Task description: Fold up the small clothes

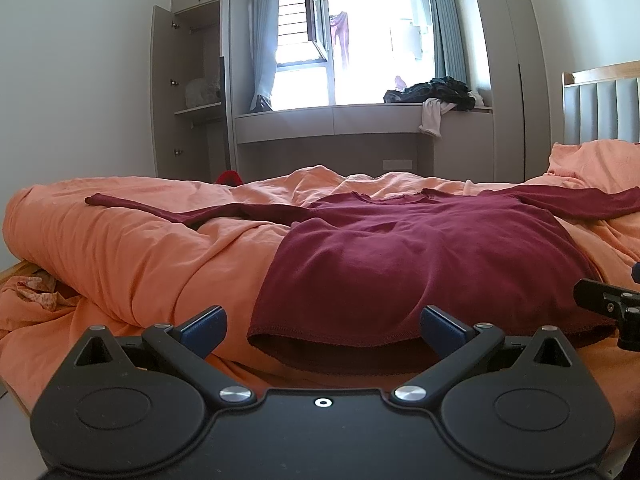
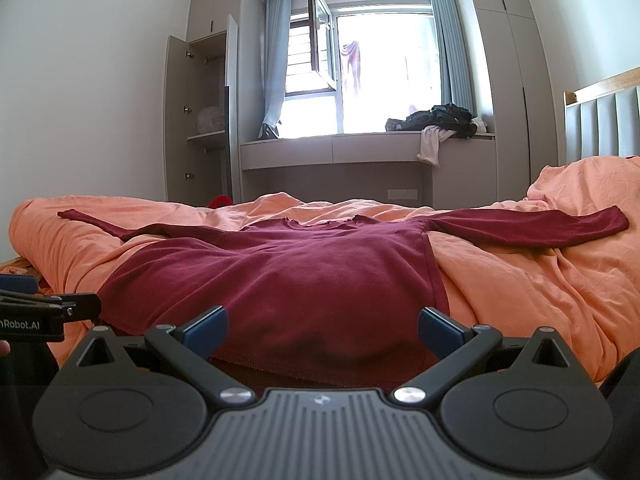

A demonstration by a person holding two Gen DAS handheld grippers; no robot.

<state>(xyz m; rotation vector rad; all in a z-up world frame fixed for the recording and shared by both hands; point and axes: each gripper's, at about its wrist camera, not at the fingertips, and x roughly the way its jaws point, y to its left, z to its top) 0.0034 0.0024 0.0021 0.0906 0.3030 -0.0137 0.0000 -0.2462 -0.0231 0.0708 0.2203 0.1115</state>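
Left gripper (image 1: 322, 330) held low and level at the near edge of the bed, its blue-padded fingers (image 1: 204, 326) spread wide and grasping nothing; the hem of the shirt (image 1: 400, 264) lies between and just beyond the fingertips, near its left corner, without visible contact. Right gripper (image 2: 322, 330) in the same low, level pose beside it, fingers (image 2: 440, 330) likewise spread and empty, straddling the hem toward the shirt's right side; whether the pads touch the cloth cannot be told. Each gripper shows at the edge of the other's view, the left at the left margin of the right wrist view, the right at the right margin of the left wrist view. The shirt, dark red and long-sleeved, lies flat with its hem toward the grippers and its neckline away, both sleeves (image 2: 532, 226) stretched out sideways. It rests on a rumpled orange duvet (image 1: 120, 248) covering the bed; a padded grey headboard (image 2: 600, 124) with a wooden rail stands at the right. Beyond the bed, a window (image 2: 384, 76) with pale blue curtains, one sash swung open, sits above a grey window seat (image 2: 336, 150) bearing a heap of dark and white clothes (image 2: 440, 120). A wardrobe (image 2: 200, 120) with its door open stands to the left.
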